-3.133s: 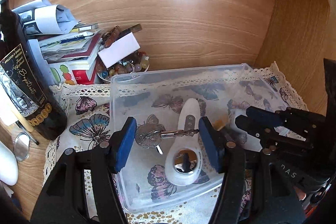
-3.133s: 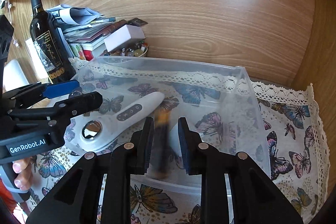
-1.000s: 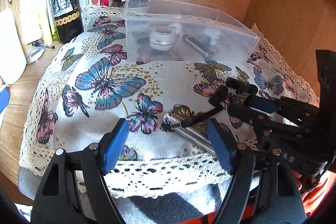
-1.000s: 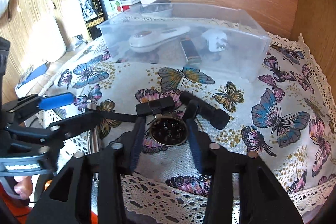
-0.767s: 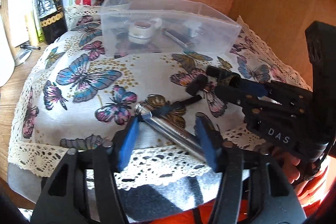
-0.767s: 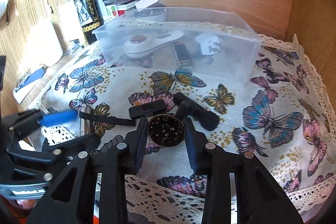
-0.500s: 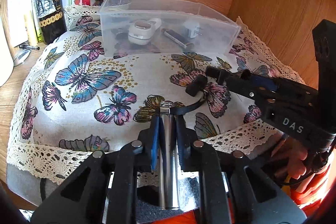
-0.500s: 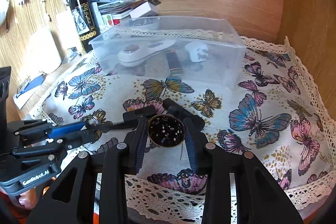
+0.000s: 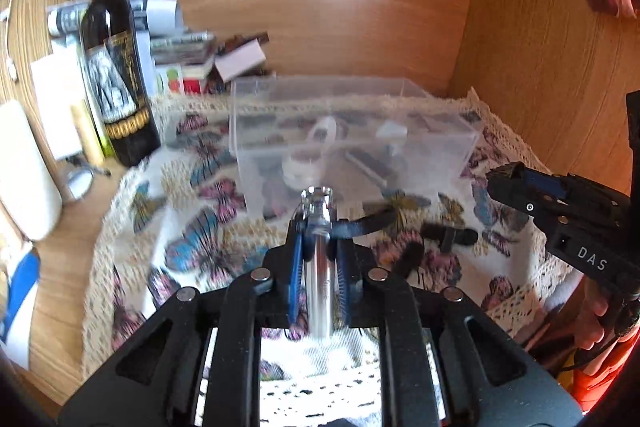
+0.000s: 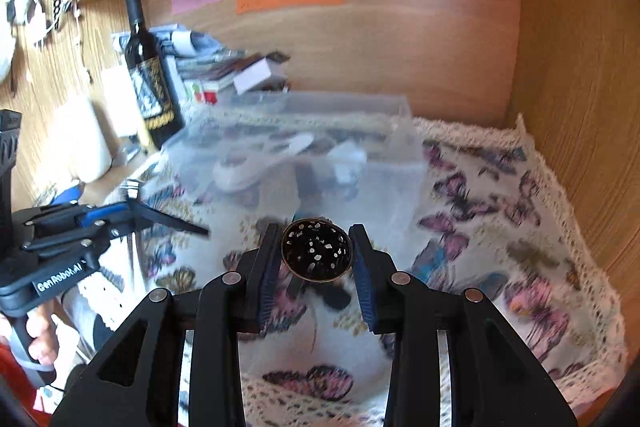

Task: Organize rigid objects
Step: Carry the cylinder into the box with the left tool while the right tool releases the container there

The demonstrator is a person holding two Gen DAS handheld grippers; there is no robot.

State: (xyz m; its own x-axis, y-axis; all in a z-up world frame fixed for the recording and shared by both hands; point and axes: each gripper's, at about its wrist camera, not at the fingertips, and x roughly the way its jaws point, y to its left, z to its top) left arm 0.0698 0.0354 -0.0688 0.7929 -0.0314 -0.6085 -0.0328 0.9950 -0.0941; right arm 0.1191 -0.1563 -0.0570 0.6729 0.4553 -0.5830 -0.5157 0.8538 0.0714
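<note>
Your clear plastic bin (image 9: pixel 420 163) sits on butterfly-print lace cloth (image 9: pixel 192 247) at back of wooden counter (image 9: pixel 60 267). Dark wine bottle (image 9: pixel 116 67) stands left of bin; stacked books and papers (image 9: pixel 180 47) behind bottle, against wall.

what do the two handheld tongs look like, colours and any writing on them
Both tongs are black angular frames with round silver bolts and blue pads on the fingers. The left tongs carry white "GenRobot.AI" lettering on the side; the right tongs carry white "DAS". An orange-red sleeve shows below the right handle.
</note>
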